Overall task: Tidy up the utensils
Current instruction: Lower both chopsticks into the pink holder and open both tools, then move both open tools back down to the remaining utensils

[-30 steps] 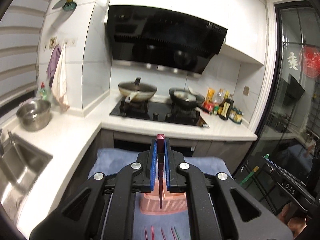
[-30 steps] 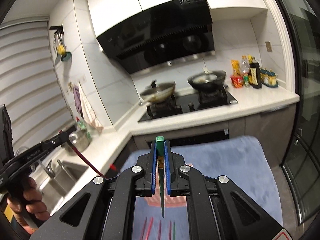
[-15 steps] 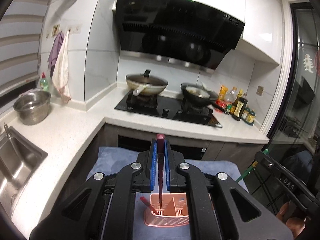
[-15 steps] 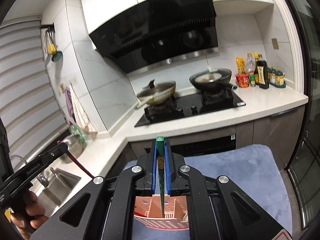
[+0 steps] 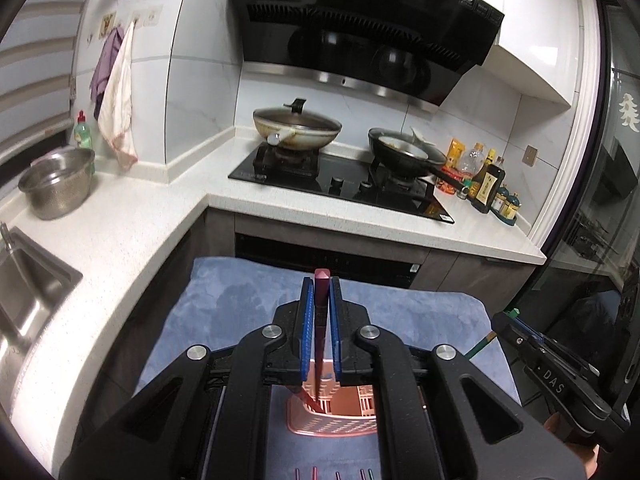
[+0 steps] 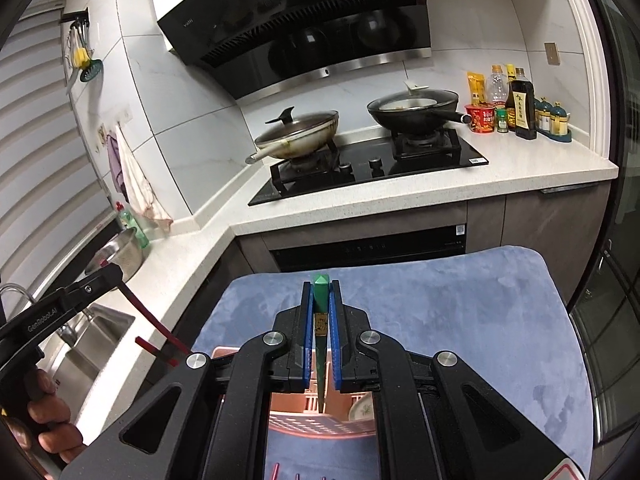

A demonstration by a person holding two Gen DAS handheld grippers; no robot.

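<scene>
My left gripper (image 5: 318, 292) is shut on a dark red chopstick (image 5: 320, 320) that points down, its tip inside the pink slotted basket (image 5: 332, 426). A second red chopstick (image 5: 299, 395) leans in the basket's left corner. My right gripper (image 6: 320, 292) is shut on a green chopstick (image 6: 321, 344), whose tip hangs just over the pink basket (image 6: 316, 426). The right wrist view also shows the left gripper (image 6: 102, 278) with its red chopstick (image 6: 148, 316) slanting down toward the basket. In the left wrist view the right gripper (image 5: 516, 322) shows at the right edge with the green chopstick (image 5: 480, 346).
The basket stands on a blue cloth (image 6: 460, 312) where several loose chopsticks (image 5: 336, 474) lie near the front edge. A white dish (image 6: 362, 406) sits in the basket. Behind are a white counter (image 5: 132, 240), a sink (image 5: 28, 292), a steel bowl (image 5: 56, 184), a hob with two pans (image 6: 360, 160) and bottles (image 6: 520, 108).
Both grippers have sunk and moved forward with their chopsticks. The basket has come up under the fingers, and the red chopstick's tip has entered it.
</scene>
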